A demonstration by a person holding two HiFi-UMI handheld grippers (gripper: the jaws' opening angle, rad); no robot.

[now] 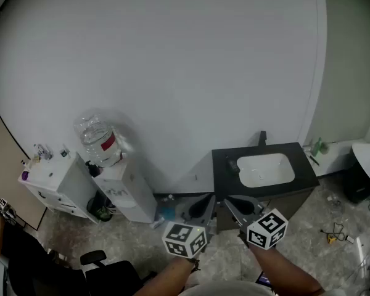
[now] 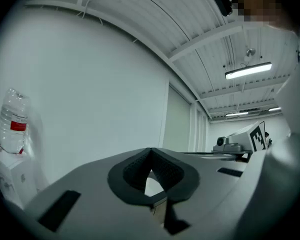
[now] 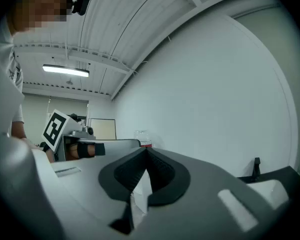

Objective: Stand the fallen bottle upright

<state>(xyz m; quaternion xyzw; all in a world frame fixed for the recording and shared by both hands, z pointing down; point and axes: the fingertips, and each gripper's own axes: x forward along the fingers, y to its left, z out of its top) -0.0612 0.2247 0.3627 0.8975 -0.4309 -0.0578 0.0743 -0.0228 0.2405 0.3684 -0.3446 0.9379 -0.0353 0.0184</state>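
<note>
No fallen bottle shows in any view. Both grippers are held level at the bottom of the head view, pointing at the white wall. My left gripper (image 1: 205,207) (image 2: 150,151) is shut, its dark pads meeting at the tips with nothing between them. My right gripper (image 1: 233,205) (image 3: 146,151) is shut too and holds nothing. Each gripper's marker cube appears in the other's view. The only bottle plainly seen is a large clear water bottle (image 1: 98,139) (image 2: 12,121) with a red label, standing on a white dispenser (image 1: 126,190).
A black counter (image 1: 225,177) with a white sink (image 1: 265,168) and a dark faucet (image 1: 263,137) stands straight ahead, to the right. A white cabinet (image 1: 52,184) stands at the left, an office chair (image 1: 105,267) below it. Cables and small items lie on the floor at the right.
</note>
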